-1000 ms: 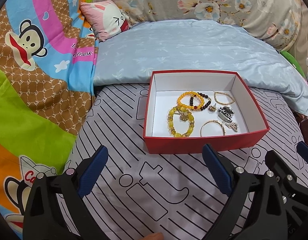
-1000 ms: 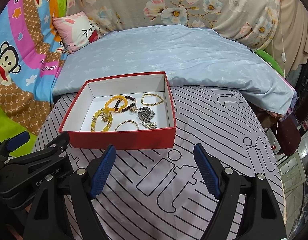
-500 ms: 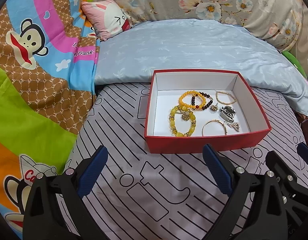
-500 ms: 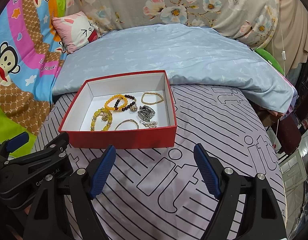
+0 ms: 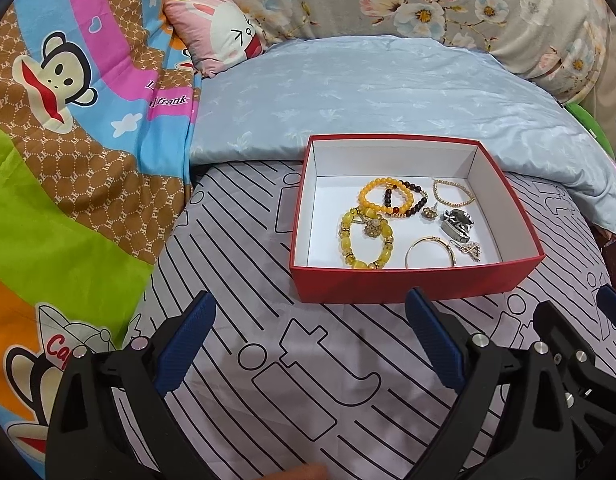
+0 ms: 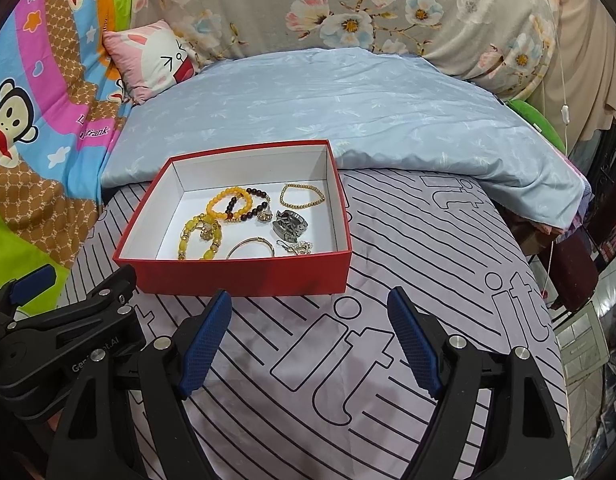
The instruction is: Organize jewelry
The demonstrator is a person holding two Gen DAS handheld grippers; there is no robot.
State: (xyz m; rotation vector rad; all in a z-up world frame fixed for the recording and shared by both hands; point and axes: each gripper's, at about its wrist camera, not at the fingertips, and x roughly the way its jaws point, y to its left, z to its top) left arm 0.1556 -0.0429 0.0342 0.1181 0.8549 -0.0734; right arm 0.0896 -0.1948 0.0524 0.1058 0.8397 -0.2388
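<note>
Hovering over a striped bedsheet [image 5: 328,380], the left gripper [image 5: 310,316] fills the bottom of its own view with blue pads spread wide and nothing between them; neither pad touches the red box [image 5: 420,280] just above in the frame. The right gripper [image 6: 310,312], low in its own frame, stands equally wide and empty, its fingertips just short of the box's near wall, apart from it. In the right view the left gripper's black body shows at the lower left corner, beside the box's left end.

The open, white-lined box sits at mid-frame on the sheet, its far edge against a pale blue quilt [image 5: 388,92]. Inside lie an orange bead bracelet [image 5: 382,196] overlapping a dark bead bracelet [image 5: 408,200], a chunky yellow bead bracelet [image 5: 364,240] below them, a thin gold chain bracelet [image 5: 452,194] toward the upper right, a gold bangle [image 5: 430,252] near the front wall, a folded metal watch [image 5: 456,222] and a small chain trinket [image 5: 470,250]. A cartoon-monkey blanket [image 5: 68,120] covers the left of the frame; a pink rabbit cushion [image 5: 220,32] rests at the upper left.
</note>
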